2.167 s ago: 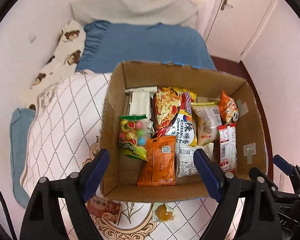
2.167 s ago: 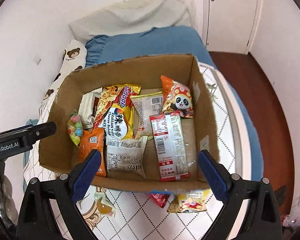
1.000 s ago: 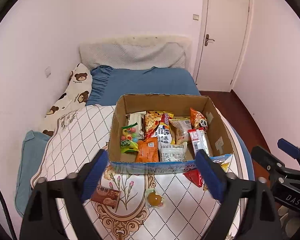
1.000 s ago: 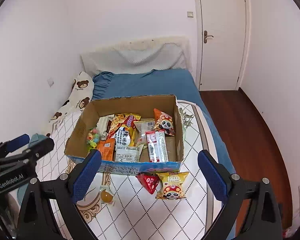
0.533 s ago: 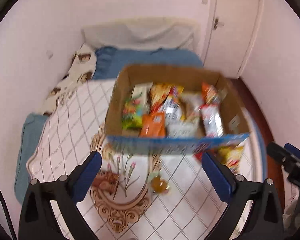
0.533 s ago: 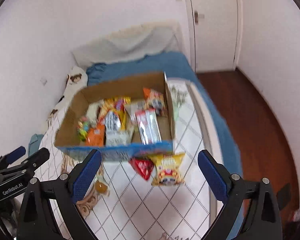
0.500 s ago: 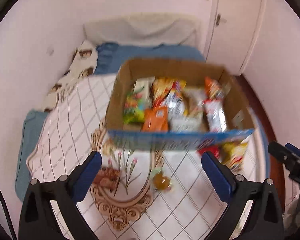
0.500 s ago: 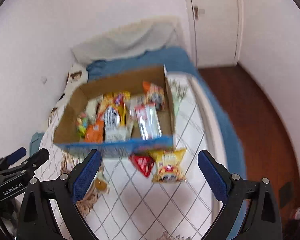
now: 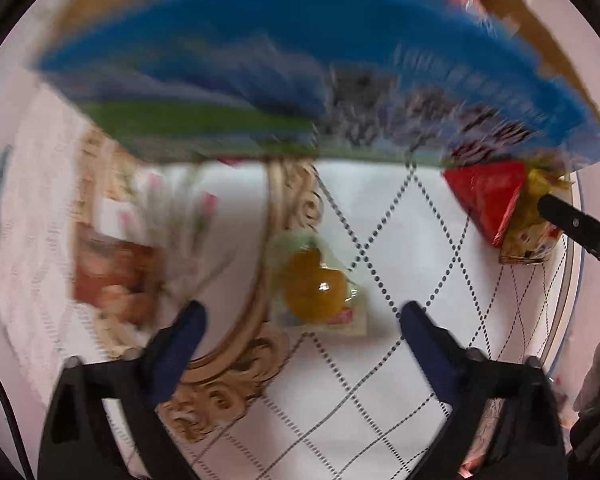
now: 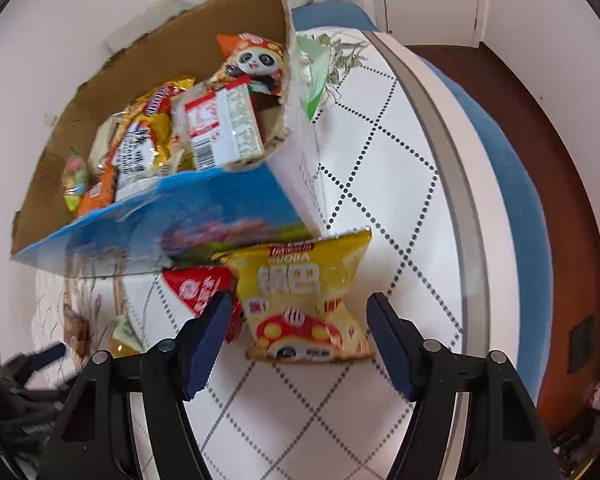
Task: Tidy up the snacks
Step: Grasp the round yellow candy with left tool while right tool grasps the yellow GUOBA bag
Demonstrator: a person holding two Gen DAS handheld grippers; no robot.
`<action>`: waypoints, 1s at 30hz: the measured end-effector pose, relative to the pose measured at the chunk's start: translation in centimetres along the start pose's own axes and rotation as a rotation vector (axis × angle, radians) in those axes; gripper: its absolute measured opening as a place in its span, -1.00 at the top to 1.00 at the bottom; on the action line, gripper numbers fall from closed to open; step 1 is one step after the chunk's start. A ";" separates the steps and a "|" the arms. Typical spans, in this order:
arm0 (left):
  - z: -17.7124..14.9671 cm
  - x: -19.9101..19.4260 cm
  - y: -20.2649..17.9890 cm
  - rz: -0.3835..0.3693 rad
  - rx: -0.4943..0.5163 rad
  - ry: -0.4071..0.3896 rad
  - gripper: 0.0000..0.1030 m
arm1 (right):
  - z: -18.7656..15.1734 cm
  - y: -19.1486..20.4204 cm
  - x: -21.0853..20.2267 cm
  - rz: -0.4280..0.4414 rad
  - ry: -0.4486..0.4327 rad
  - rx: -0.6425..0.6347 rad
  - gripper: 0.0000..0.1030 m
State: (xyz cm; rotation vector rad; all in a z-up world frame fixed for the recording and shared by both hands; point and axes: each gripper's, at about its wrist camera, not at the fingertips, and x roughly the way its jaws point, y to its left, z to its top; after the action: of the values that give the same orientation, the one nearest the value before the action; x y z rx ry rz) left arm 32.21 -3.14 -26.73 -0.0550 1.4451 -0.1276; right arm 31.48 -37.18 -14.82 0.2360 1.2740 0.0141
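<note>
step in hand: two loose snacks outside the cardboard box [image 10: 168, 80] are being lined up for pick-up, one per claw; judged an early grasp stage, nothing lifted yet.
left claw [image 9: 300, 320]: jaws have just been closing but are seen apart, pads clear of the jelly cup [image 9: 314, 288], which lies on the quilted bed cover [image 9: 380, 400] just ahead of and between the tips.
right claw [image 10: 298, 320]: jaws have just been closing too, seen apart; the yellow mushroom chip bag [image 10: 304, 300] lies between the pads, no pressing visible. the left pad sits over the edge of the red triangular packet [image 10: 198, 286].
where the rest lies: brown biscuit packet [image 9: 112, 272] on the cover left of the jelly cup, blurred; box well filled, panda snack bag [image 10: 256, 60] in its far right corner.
how to do it well: the jelly cup is best pinched across its rim seal, not the soft dome. the chip bag should be taken by its puffed middle with a light squeeze, so it is not burst; the red packet is to be kept out of the pinch or both will be dragged.
pose, left: claw pointed straight down at the cover; view heavily smeared.
pose, right: claw pitched steeply down, tips near the cover, box's blue front wall just beyond.
risk: soft bedding may give under the tips, so the pads could slide over the wrapper.
</note>
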 end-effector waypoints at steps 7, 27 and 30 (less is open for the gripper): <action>0.1 2.0 0.0 -0.036 -0.033 0.026 0.14 | -0.1 1.1 1.7 0.002 0.051 -0.055 -0.14; -6.5 2.5 -0.6 -0.048 0.030 0.177 0.32 | -8.9 3.0 4.1 0.033 0.268 -0.096 -0.04; -6.3 1.3 -1.3 -0.063 0.036 0.148 0.32 | -9.0 3.8 3.3 0.060 0.236 -0.096 0.01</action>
State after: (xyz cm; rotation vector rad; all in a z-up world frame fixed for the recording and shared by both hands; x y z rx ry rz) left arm 26.02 -4.38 -28.66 -0.0620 1.5892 -0.2131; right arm 24.40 -31.50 -19.72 0.1943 1.4961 0.1582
